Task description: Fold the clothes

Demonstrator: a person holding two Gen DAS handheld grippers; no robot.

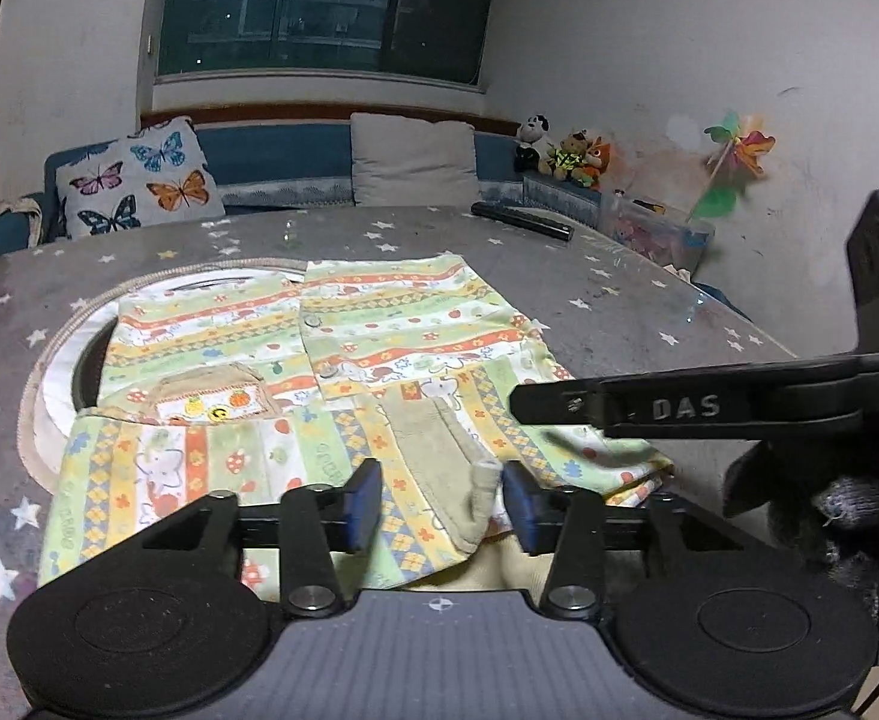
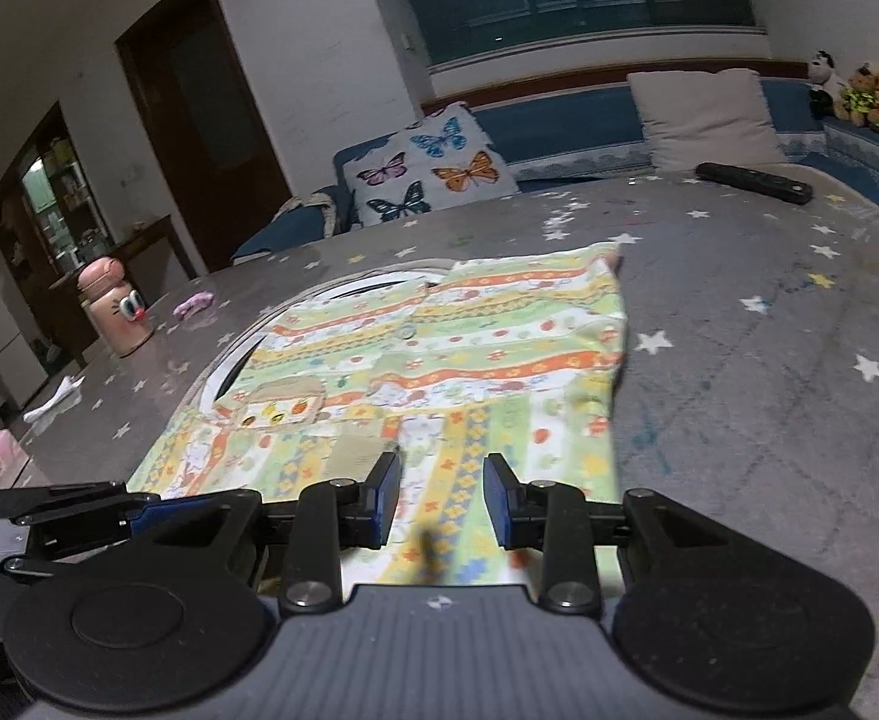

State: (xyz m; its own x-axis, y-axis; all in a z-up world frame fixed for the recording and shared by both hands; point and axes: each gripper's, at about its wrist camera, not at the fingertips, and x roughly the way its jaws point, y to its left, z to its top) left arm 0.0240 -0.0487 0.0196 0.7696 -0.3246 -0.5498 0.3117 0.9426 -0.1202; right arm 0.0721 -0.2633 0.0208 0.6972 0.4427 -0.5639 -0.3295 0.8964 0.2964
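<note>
A child's shirt (image 1: 331, 348) in green, orange and yellow stripes lies flat on the star-patterned table (image 1: 619, 300), front up with a small pocket (image 1: 211, 399). A sleeve is folded across its near part. Its beige cuff (image 1: 478, 498) stands up between the blue pads of my left gripper (image 1: 442, 504), close to the right pad and not pinched; the jaws are open. My right gripper (image 2: 444, 498) hovers open over the shirt's (image 2: 469, 348) near right part, with nothing between its pads. From the left wrist view its finger (image 1: 559, 405) reaches in from the right.
A round white mat (image 1: 55, 384) lies under the shirt's left side. A black remote (image 2: 751, 180) rests at the far right, a pink bottle (image 2: 118, 312) and a pink scrap (image 2: 193, 303) at the far left. A clear box (image 1: 655, 234) sits by the wall.
</note>
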